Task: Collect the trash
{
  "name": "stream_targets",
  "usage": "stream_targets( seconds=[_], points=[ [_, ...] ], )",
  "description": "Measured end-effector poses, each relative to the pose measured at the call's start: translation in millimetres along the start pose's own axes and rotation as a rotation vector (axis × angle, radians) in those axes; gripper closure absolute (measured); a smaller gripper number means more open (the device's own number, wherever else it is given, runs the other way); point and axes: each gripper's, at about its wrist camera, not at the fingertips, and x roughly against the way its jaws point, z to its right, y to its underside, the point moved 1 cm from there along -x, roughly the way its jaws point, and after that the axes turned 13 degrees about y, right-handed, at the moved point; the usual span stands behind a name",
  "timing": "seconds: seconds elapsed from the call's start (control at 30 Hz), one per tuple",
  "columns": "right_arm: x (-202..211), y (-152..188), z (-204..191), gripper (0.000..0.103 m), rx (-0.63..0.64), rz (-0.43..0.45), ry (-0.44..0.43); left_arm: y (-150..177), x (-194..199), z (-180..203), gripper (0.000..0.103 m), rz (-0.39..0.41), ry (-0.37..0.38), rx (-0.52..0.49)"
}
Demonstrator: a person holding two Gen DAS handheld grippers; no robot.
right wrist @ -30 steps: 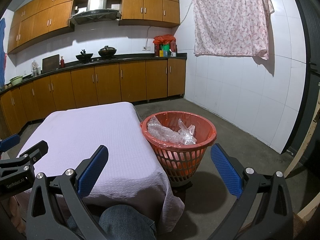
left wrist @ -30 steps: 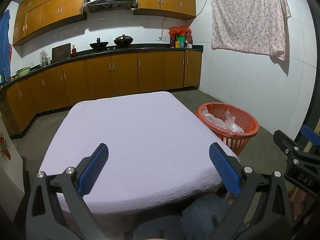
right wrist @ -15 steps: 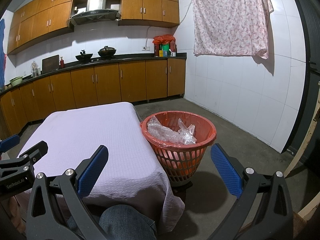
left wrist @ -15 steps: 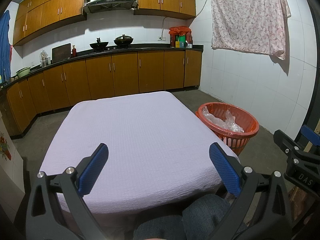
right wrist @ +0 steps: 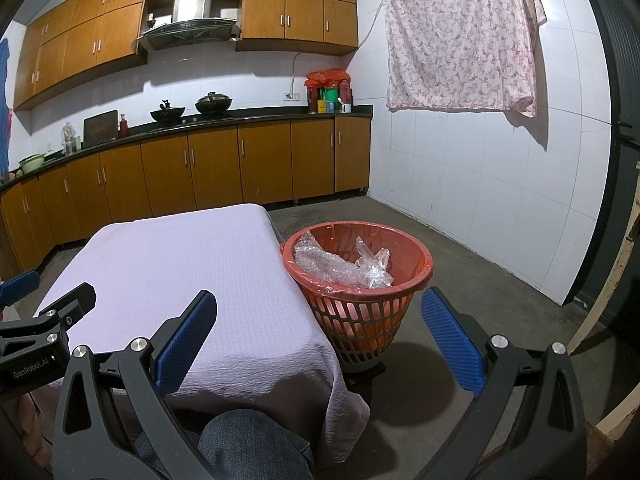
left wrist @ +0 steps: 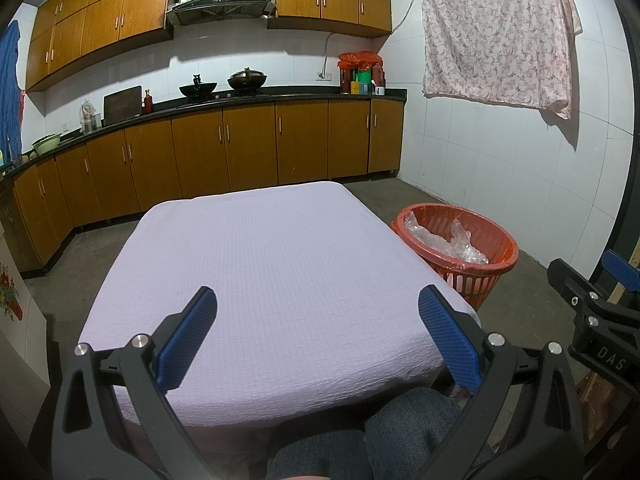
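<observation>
From left wrist view: left gripper (left wrist: 318, 334) above near edge of surface (left wrist: 264, 280) with lilac cloth, jaws spread wide, holding nothing. Orange basket (left wrist: 476, 276) on floor just beside right edge of surface, clear plastic trash (left wrist: 444, 240) inside. Right gripper (left wrist: 592, 308) partly seen at far right.

From right wrist view: right gripper (right wrist: 320, 336) jaws spread wide, nothing between. Orange basket (right wrist: 360, 312) straight ahead, beside corner of surface (right wrist: 180, 272); crumpled plastic trash (right wrist: 340, 266) lying inside red liner. Left gripper (right wrist: 36, 320) at left border. Knee in jeans (right wrist: 248, 444) low in frame.
</observation>
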Motion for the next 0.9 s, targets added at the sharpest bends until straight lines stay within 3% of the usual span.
stream_targets(
  seconds=[0.9],
  points=[
    [0.2, -0.4, 0.6, 0.002, -0.003, -0.002, 0.000, 5.2, 3.3, 1.6, 0.004, 0.005, -0.015, -0.008]
  ],
)
